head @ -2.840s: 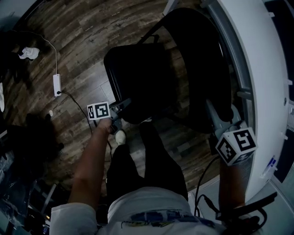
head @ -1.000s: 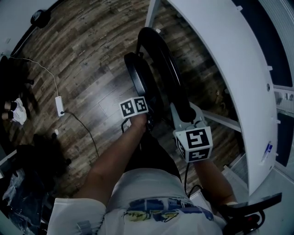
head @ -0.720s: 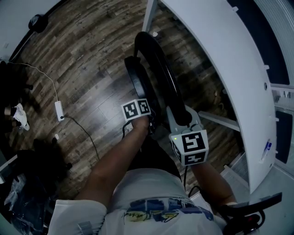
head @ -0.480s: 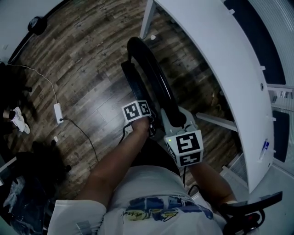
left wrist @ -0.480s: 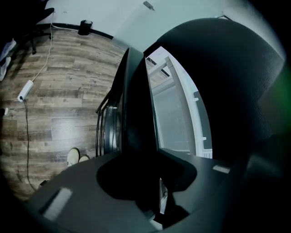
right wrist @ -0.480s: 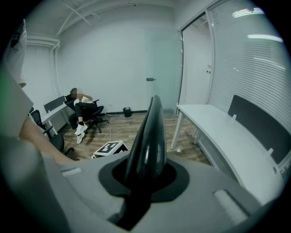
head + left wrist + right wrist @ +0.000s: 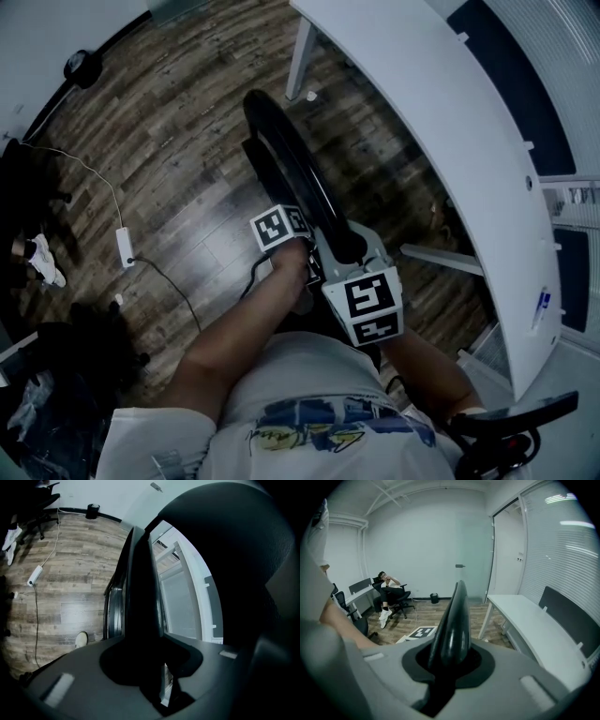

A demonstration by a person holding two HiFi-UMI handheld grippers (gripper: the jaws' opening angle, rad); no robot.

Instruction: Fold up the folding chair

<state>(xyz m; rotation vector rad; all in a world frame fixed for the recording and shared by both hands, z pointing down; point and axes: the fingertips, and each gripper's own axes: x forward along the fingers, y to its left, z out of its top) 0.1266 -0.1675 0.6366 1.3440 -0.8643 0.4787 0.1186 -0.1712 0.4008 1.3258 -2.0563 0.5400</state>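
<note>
The black folding chair (image 7: pixel 292 178) stands folded flat on the wood floor, edge-on to me in the head view. My left gripper (image 7: pixel 302 246) is shut on the edge of the chair's seat panel (image 7: pixel 140 616), which fills the gap between its jaws in the left gripper view. My right gripper (image 7: pixel 349 251) is shut on the top rim of the padded backrest (image 7: pixel 452 620), which rises straight out of its jaws. Both marker cubes sit close together just in front of my body. The chair's legs are hidden under the panels.
A long white desk (image 7: pixel 450 141) curves along the right, its leg (image 7: pixel 298 56) close behind the chair. A power strip (image 7: pixel 124 246) and its cable lie on the floor at left. A person sits in an office chair (image 7: pixel 389 592) far across the room.
The chair, open with its seat down in the earliest frame, is now folded flat. Over the last second both grippers have drawn the folded chair up and nearer to my body.
</note>
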